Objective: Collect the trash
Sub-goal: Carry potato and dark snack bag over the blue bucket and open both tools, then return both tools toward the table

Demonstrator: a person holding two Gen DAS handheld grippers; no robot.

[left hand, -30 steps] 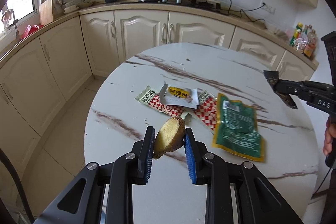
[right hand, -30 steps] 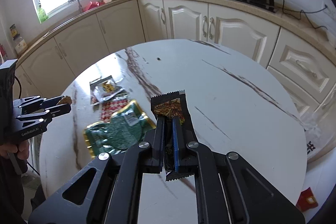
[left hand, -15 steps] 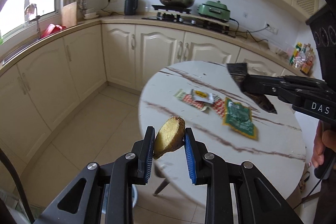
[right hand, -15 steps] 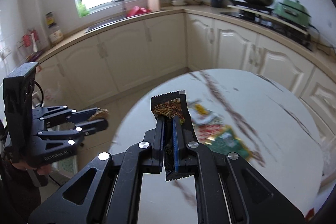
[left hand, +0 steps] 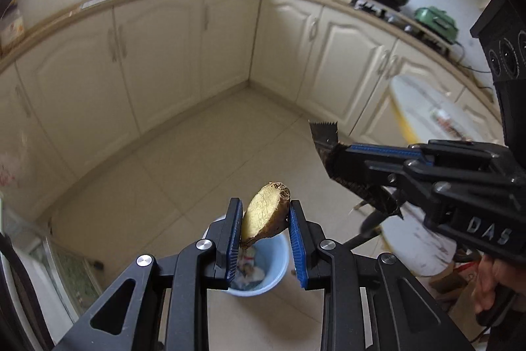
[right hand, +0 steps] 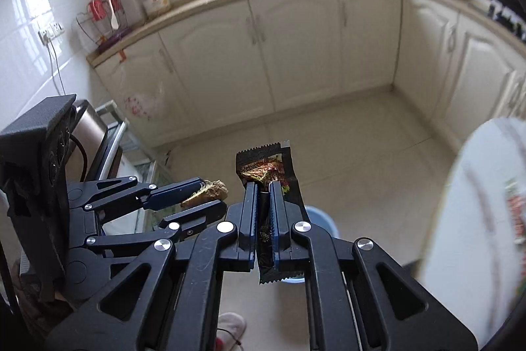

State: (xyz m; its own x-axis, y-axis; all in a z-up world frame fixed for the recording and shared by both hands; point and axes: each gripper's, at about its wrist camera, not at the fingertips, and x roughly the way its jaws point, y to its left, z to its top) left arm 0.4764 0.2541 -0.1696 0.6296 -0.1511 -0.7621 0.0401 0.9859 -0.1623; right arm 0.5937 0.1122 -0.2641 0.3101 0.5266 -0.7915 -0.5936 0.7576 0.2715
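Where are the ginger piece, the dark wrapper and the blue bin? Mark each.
ginger piece (left hand: 263, 214), left wrist view, its yellow cut face.
dark wrapper (right hand: 264, 166), right wrist view, its printed upper end.
blue bin (left hand: 279, 255), left wrist view, its right inner wall.

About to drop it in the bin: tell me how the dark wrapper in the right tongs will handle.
The dark wrapper looks thin and crinkled, so probably floppy and very light. It may flutter past the blue bin when let go.
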